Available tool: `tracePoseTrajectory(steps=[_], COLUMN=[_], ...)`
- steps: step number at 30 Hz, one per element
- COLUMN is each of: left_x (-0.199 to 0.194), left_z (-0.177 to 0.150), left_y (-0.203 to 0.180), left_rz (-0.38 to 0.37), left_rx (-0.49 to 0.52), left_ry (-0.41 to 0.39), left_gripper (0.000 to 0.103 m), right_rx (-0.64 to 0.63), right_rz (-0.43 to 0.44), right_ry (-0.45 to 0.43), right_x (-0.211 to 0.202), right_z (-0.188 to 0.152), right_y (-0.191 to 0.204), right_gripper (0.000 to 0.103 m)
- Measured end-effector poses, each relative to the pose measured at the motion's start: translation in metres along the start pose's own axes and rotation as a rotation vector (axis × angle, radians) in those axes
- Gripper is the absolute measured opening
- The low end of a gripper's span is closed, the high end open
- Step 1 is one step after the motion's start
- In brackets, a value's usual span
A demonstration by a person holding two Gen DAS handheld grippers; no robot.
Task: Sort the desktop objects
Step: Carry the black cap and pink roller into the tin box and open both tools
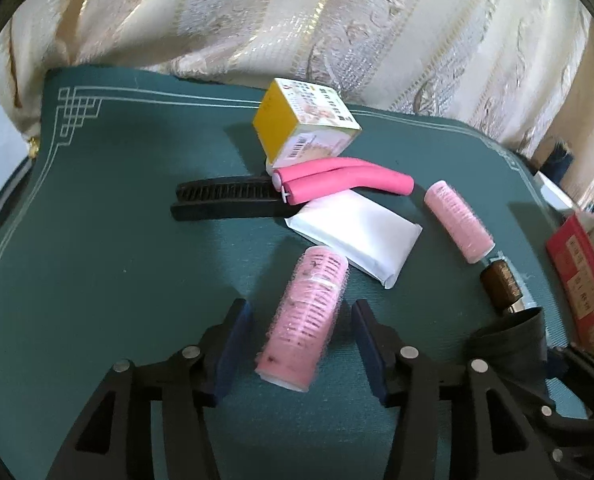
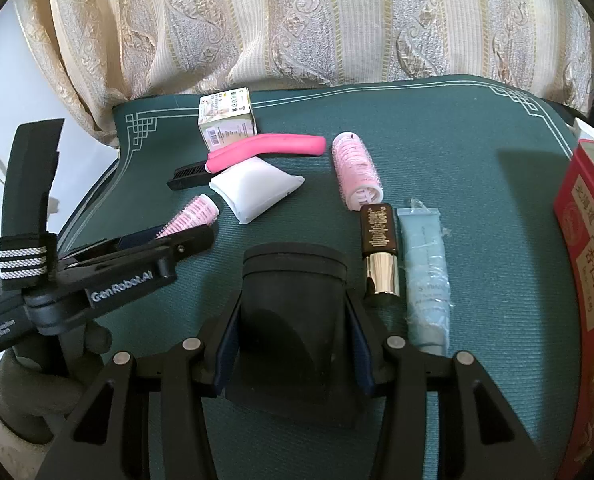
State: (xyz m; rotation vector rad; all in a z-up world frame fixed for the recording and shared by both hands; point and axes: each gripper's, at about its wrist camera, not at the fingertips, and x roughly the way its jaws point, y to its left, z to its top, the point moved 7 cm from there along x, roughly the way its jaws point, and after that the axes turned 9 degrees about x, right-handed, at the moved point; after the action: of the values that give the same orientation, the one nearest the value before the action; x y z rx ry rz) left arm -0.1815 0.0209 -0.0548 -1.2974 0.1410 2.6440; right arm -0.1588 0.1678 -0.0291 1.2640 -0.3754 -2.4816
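Two pink hair rollers lie on the green mat (image 1: 117,208): the near roller (image 1: 303,318) sits between the fingers of the left gripper (image 1: 303,344), which stand wide on either side of it with a gap on each side, not touching it; the far roller (image 1: 459,222) lies well to the right, its lower end just beside a brown bottle with a metallic cap (image 2: 379,248). In the right wrist view the right gripper (image 2: 293,344) has its blue-padded fingers pressed against both sides of a black funnel-shaped piece (image 2: 293,320), holding it just above the mat or on it; which, I cannot tell. Beside the brown bottle lies a pale blue tube (image 2: 427,276), parallel to it. Beyond the near roller a white packet (image 1: 357,236) rests flat, with a bent pink foam curler (image 1: 345,182) overlapping its far edge and crossing a black comb (image 1: 225,200). Behind the foam curler stands a small yellow and white box (image 1: 305,124), tilted. At the right edge of the mat is a red box (image 2: 593,280) with printed characters. A striped cream curtain (image 2: 297,20) hangs behind the mat.
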Motion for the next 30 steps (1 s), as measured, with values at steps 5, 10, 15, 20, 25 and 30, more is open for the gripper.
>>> tracePoseTrajectory(steps=[5,10,15,20,25,30], left_x=[-0.006,-0.030,-0.052,-0.066,-0.081,-0.094], left_z=[-0.002,0.000,0.003,0.005,0.008,0.011], left_y=[-0.003,-0.008,-0.013,-0.024,-0.049,-0.086], left_rz=[-0.035,-0.034,-0.041,-0.054,-0.086,-0.144], left_rx=[-0.004,-0.002,0.007,0.018,0.056,0.102], left_ry=[-0.025,-0.088,-0.129,-0.151,-0.173,-0.189], left_gripper=[0.028,0.028,0.028,0.028,0.028,0.028], right_rx=[-0.009,0.025,0.047,0.060,0.111,0.165], right_rz=[-0.013,0.000,0.023,0.038,0.021,-0.036], right_ry=[-0.010,-0.039,-0.091,-0.155,-0.218,-0.308], right_x=[-0.001,-0.009,-0.027,-0.057,-0.094,-0.142], right_z=[-0.001,0.004,0.012,0.016,0.015,0.014], right_y=[0.002,-0.002,0.002,0.004,-0.014,-0.049], right_gripper=[0.051,0.051,0.051,0.051,0.051,0.051])
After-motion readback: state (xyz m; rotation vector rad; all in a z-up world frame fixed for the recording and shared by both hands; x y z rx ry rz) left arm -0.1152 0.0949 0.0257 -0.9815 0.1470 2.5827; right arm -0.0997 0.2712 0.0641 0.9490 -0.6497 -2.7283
